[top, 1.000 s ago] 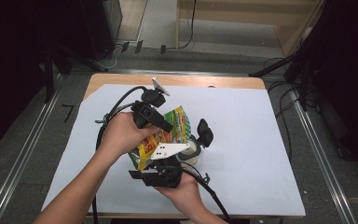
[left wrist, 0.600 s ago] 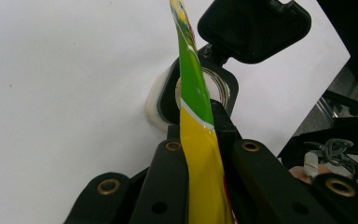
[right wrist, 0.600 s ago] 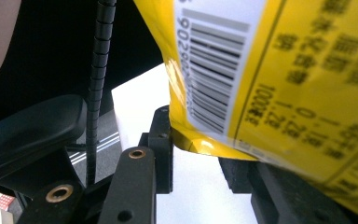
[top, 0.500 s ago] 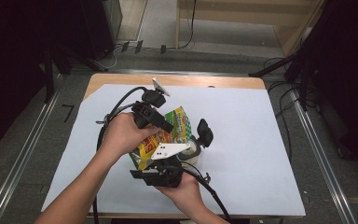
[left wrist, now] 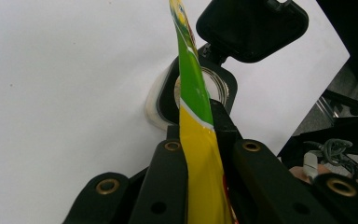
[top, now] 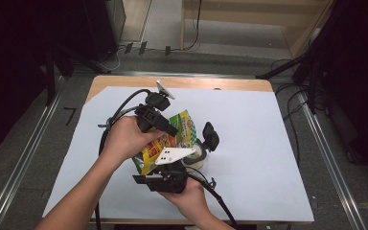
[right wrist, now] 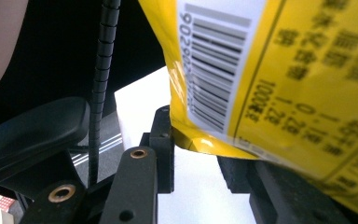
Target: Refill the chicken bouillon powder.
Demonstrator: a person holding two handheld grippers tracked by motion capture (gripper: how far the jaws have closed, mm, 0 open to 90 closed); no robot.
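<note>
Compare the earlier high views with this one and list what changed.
Nothing has visibly moved. The left gripper still clamps the yellow-green packet over the white container. The right gripper stays at the packet's lower corner, its jaws having closed slightly.

Snack bag [top: 165,141]: yellow body, green band toward its far end, red and white print on the face. Back panel [right wrist: 279,84] yellow with dark lettering and a white patch carrying a black barcode. Edge-on [left wrist: 193,93]: green above, thin white line, yellow below.

Left gripper [top: 172,130] and right gripper [top: 199,155]: black, brass-coloured rivets; right carries a pale grey plate.

Table cover [top: 268,158]: plain white. Table edge [top: 230,85]: light brown wood along the far side.
</note>
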